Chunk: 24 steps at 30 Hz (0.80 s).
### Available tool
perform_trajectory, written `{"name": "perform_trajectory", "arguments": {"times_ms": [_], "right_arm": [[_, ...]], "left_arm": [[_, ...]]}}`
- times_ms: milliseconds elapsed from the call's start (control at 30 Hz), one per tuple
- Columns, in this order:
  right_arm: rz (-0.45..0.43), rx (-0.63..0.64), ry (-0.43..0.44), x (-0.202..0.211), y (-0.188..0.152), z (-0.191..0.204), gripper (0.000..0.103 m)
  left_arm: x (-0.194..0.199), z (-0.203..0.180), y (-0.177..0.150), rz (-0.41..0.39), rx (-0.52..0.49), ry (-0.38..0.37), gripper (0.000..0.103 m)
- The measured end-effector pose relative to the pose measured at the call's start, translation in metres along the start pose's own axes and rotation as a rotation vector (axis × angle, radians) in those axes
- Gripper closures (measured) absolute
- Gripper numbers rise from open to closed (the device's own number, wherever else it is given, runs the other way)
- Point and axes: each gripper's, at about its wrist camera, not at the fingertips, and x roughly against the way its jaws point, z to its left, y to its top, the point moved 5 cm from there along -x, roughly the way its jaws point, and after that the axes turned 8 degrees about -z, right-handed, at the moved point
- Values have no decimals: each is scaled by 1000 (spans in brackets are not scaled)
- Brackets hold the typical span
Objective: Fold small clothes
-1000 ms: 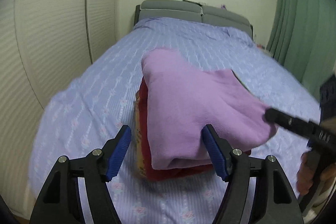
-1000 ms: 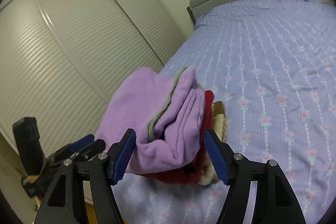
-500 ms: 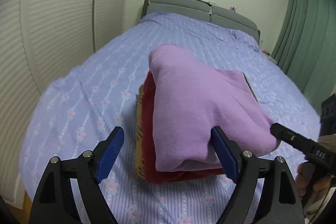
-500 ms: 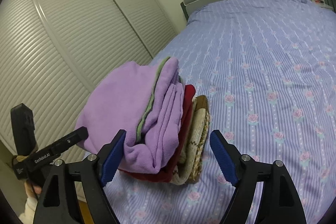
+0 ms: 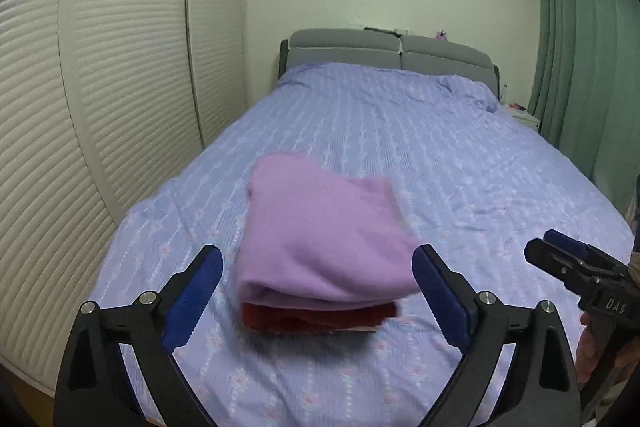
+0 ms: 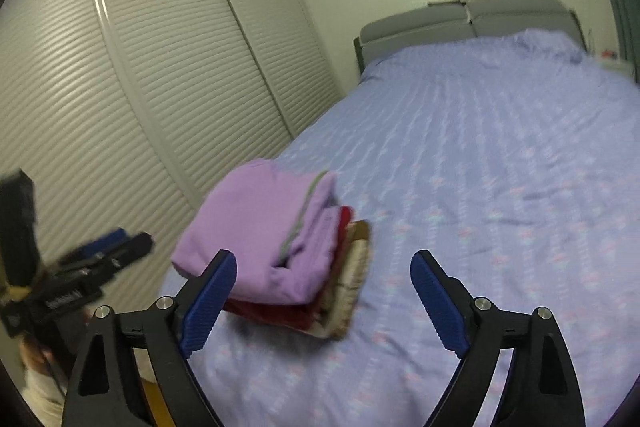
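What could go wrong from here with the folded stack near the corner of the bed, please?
The purple top overhangs the red garment and the tan knit beneath, so the stack may slump sideways. It sits near the bed edge and could slide off. Both grippers, left and right, are open and off it.

Your left gripper and right gripper both hang level with jaws spread wide, gripping nothing, 2 blue-padded fingers each.

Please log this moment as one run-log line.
left gripper: open | right gripper: open | purple garment: folded, tops stack | bed
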Motion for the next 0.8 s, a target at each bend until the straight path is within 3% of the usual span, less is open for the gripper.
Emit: {"name": "perform_trajectory", "arguments": {"times_ms": [267, 500, 800], "right_arm": [[-35, 76, -118, 92, 6, -50, 11], [-53, 122, -219, 164, -1, -93, 11], [-62, 145, -309, 235, -21, -137, 11]], "left_arm": [[41, -84, -7, -67, -49, -36, 0], [63, -171, -33, -96, -124, -131, 0], [84, -254, -64, -63, -142, -216, 0]]}}
